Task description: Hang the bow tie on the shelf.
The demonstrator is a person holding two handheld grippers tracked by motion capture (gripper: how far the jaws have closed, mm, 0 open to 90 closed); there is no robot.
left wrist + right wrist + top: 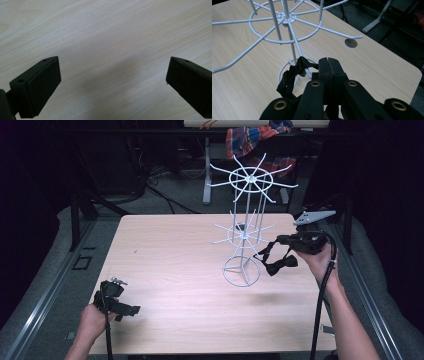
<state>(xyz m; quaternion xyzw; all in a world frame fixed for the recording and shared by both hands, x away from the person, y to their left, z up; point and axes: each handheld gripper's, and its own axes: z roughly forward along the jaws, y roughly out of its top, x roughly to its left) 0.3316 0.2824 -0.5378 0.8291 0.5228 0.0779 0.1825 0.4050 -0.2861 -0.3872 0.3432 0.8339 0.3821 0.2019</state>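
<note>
Right hand-held gripper (276, 245): jaws pressed together on the strap of a black bow tie (281, 263), held at the right of the bench (165, 270), just beside the rack.
Bow tie: hangs below and to the left of the jaws in the high view, its strap loop (292, 72) trailing toward the rack's base ring; it seems clear of the bench top, though I cannot tell for sure.
Rack: a white wire display stand (243, 227) with two tiers of radial hooks, upright, right of the bench centre.
Key relation: the lower tier's hooks lie just left of and slightly above the tie; the nearest hook (334, 31) points out toward the gripper, so hanging the loop looks like a short lift and a push inward along that hook.
Left hand-held gripper (131, 310): jaws spread wide with nothing between them, low over bare wood at the near left corner, well apart from the rack.
Nearer hand: the right.
Room: open bench left of and in front of the rack; the right edge is near the right hand.
</note>
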